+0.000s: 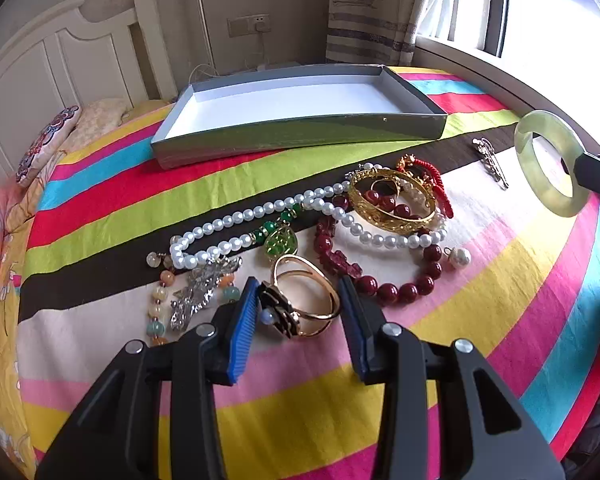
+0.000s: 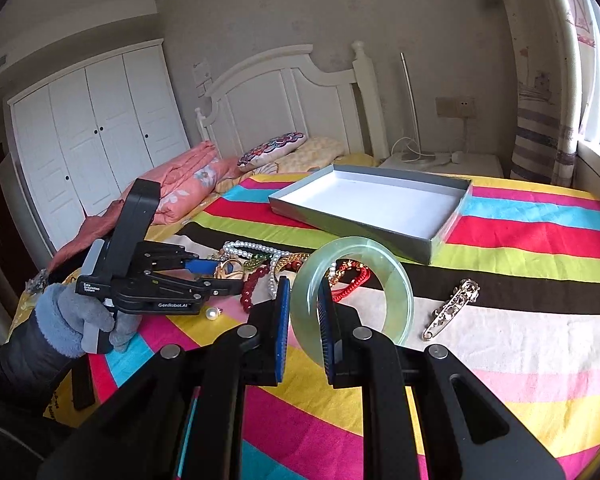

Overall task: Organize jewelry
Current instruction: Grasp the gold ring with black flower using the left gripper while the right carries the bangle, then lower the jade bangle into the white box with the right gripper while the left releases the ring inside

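On the striped bedspread lies a heap of jewelry: a pearl necklace (image 1: 228, 220), a dark red bead bracelet (image 1: 400, 292), a carved gold bangle (image 1: 392, 216) and a red cord bracelet (image 1: 440, 188). My left gripper (image 1: 300, 304) is shut on a thin gold bangle with a dark flower ornament (image 1: 276, 308) at the near edge of the heap, a blue pad on each side. From the right wrist view the left gripper (image 2: 220, 270) reaches into the heap. My right gripper (image 2: 304, 292) is shut on a pale green jade bangle (image 2: 396, 292), held above the spread. An empty grey box (image 1: 300, 132) sits behind.
A silver brooch (image 2: 456, 308) lies alone to the right of the heap. A loose pearl earring (image 2: 211, 313) sits below the left gripper. A gloved hand (image 2: 68, 316) holds that gripper. Pillows (image 2: 272, 148) and a white headboard stand beyond the box, a window at right.
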